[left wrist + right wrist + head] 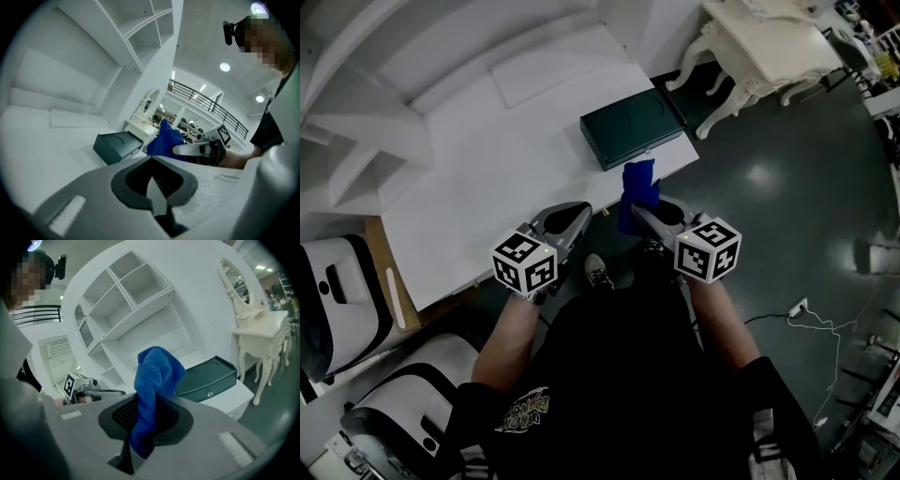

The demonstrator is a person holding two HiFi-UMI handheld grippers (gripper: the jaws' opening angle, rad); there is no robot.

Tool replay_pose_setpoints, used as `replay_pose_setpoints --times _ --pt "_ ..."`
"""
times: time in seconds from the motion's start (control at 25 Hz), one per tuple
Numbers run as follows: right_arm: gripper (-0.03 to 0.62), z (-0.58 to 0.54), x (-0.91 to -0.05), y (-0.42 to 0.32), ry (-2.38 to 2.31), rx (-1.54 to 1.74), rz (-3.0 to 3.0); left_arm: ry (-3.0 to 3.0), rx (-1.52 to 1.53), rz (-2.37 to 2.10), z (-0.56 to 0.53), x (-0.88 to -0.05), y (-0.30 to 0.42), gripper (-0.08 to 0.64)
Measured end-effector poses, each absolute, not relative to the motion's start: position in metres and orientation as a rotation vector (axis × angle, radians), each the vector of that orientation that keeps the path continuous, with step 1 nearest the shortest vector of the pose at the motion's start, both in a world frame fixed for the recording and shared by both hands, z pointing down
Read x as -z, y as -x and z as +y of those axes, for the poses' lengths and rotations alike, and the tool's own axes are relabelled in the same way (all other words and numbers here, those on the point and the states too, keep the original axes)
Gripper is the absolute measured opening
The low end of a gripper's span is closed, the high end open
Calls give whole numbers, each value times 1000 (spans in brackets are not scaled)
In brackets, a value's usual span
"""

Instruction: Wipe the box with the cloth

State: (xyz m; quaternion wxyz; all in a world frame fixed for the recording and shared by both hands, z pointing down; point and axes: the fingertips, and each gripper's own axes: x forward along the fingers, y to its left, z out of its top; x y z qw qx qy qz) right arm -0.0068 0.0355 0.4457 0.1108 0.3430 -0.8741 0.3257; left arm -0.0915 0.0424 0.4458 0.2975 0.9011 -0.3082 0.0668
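Your right gripper (143,427) has its jaws clamped on the blue terry cloth (157,376). It pinches the cloth near the lower end, so most of the fabric stands up in a loose bunch ahead of the jaws (a sensible hold, I'd judge, since that free bunch would meet the surface rather than the plastic). Your left gripper (157,194) has its jaws brought together with nothing between them. It hangs beside the right one at the near edge of the white tabletop (487,178) and looks idle.

The dark green rectangular box with a shallow round recess in its lid (633,127) lies flat at the right-hand end of the tabletop. It sits close to the edge, with the face carrying its small catch turned towards you. The cloth is up in the air on your side of the box, near it but not touching. No wiping contact shows yet, so I'd put the task at the approach stage.

The next move calls for carrying the cloth forward and down onto the lid, then pressing the bunch flat enough to sweep. Nothing holds the box, and it sits by the table's edge, so a hard push could slide it. Your empty left gripper could brace one side.
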Motion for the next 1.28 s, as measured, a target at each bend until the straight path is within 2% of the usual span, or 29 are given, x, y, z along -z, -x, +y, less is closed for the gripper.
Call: replay_pose_setpoints --times 0.96,1.28 --pt "94 -32 -460 -13 -774 -970 -2551 -2240 -205 -1051 -20 -474 79 0" --pt "94 -56 -464 -16 -717 -964 -2541 -2195 -241 -1106 -48 -487 70 37"
